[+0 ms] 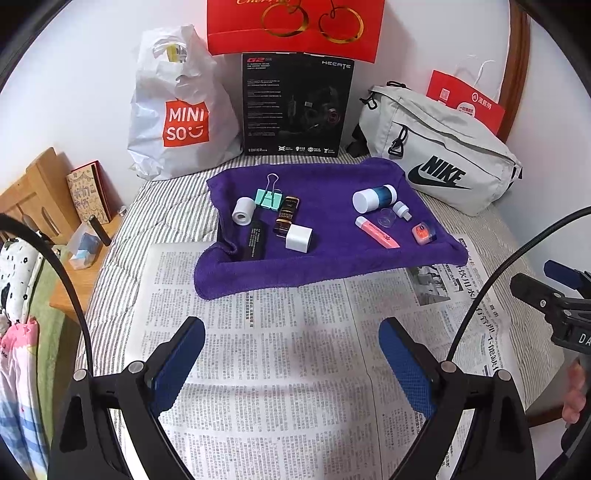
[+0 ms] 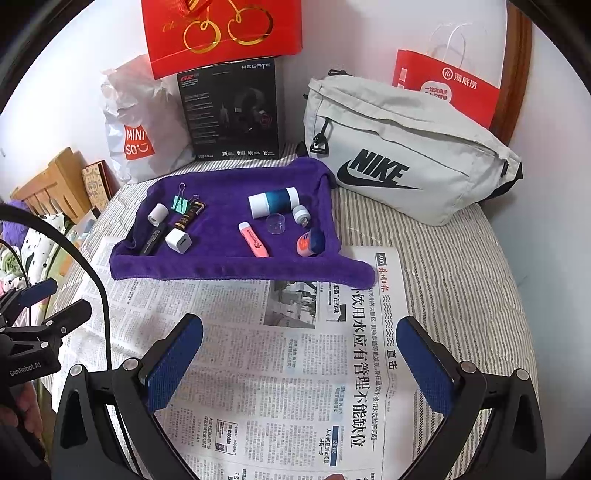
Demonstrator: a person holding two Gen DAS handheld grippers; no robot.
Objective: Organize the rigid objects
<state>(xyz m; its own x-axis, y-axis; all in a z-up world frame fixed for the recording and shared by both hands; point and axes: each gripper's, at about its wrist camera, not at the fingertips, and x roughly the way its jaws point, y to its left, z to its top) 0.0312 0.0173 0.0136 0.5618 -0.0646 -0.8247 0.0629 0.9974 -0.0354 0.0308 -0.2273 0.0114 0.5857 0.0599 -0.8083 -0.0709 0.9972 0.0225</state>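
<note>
black tool (image 1: pixel 291 350), blue textured pads (image 1: pixel 181 369)

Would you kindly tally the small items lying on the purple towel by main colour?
On the purple towel:
White: 4
Black or dark: 2
Pink or orange: 2
Mint green: 1
Clear: 1
Total: 10

red gift bag (image 1: pixel 295 27): top cropped | newspaper (image 2: pixel 258 369): print unreadable, bottom cropped
</note>
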